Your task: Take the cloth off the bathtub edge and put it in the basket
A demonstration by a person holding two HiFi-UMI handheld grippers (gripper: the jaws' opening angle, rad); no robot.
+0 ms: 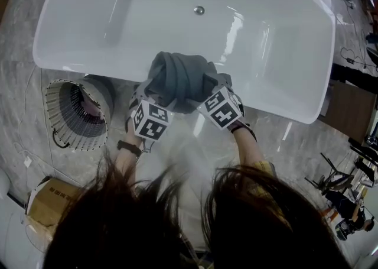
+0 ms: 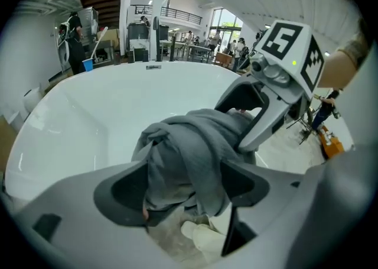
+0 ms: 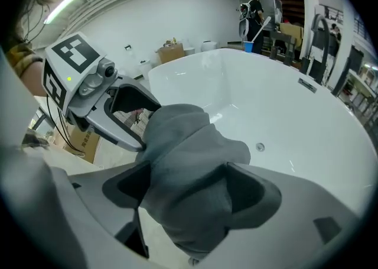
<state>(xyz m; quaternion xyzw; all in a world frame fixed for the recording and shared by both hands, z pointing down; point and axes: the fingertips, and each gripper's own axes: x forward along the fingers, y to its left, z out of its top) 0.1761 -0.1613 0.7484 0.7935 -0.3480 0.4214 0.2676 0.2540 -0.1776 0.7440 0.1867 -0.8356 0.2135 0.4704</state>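
Floor: We stand on pale, glossy floor point(image 1: 283, 138) in a big, bright hall, with workbenches and people far beyond the grippers.
Tub: A white bathtub point(image 1: 77, 61) stretches away ahead of both grippers; its near rim passes just under their jaws.
Basket: A ribbed basket point(image 1: 77, 114) sits on the floor out to the left of the left gripper, against the tub's outer wall, with a cardboard box point(image 1: 50, 200) nearer to us.
Cloth: The grey cloth point(image 1: 180, 78) is bunched on the near rim; its folds run away from the jaws toward the tub's inside, and one end hangs below them.
Left gripper point(image 2: 188, 186): Jaws spread wide, with the cloth between them.
Right gripper point(image 3: 190, 191): Jaws equally wide, and the cloth bulges in the gap, unclamped.
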